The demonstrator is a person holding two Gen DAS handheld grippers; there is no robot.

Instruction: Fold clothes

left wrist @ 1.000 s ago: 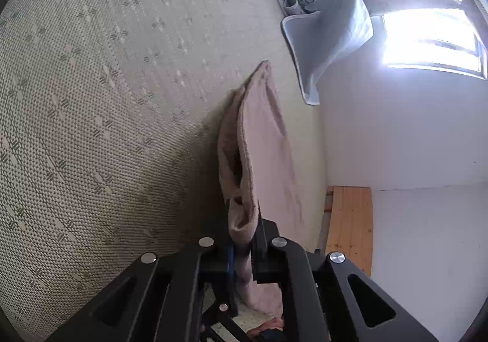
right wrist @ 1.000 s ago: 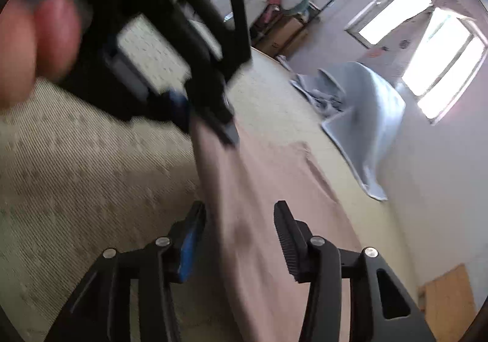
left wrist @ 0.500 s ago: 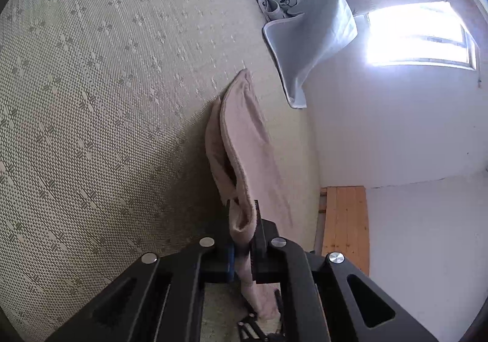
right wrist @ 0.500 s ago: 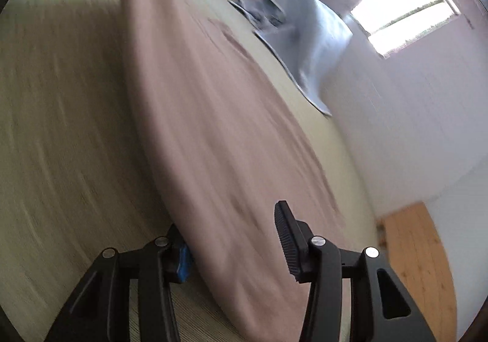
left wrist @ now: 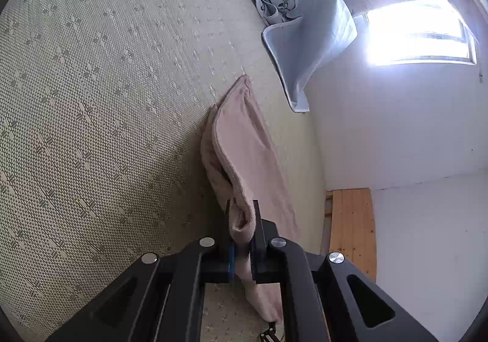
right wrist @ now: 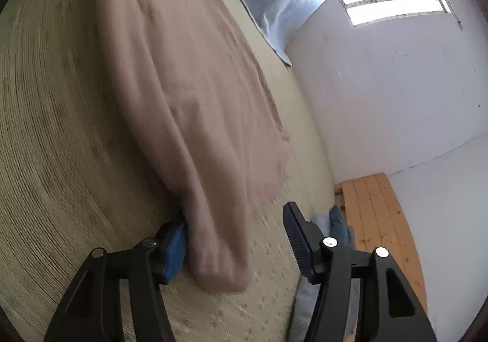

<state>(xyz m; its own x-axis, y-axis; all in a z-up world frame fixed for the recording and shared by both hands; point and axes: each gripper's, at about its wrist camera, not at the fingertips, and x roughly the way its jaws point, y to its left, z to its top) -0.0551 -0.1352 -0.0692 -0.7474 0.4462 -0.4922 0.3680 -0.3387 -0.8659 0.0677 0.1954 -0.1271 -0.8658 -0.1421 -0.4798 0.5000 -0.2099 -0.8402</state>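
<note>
Pink cloth (left wrist: 244, 156) now lies doubled along the mat (left wrist: 106, 98), running from lower centre toward mid-frame in the left view. A second ago it stood taller and narrower there; it has since sunk flatter and wider. In the right view, the other tool and fingers that filled the upper left a second ago are gone, and the cloth (right wrist: 195, 98) spreads from upper left to bottom centre. By my reading, a lengthwise fold is being laid down, but whether more folds follow is not settled.

Left claw (left wrist: 242, 238) is clamped on a bunched end of the cloth. Right claw (right wrist: 235, 241) stands wide apart, straddling the cloth's near end, gripping nothing.

Count: one pink cloth, one grey-blue blanket (left wrist: 308, 37) at upper right, two claws, one window (left wrist: 418, 37), one wooden floor (left wrist: 353, 226) strip.
</note>
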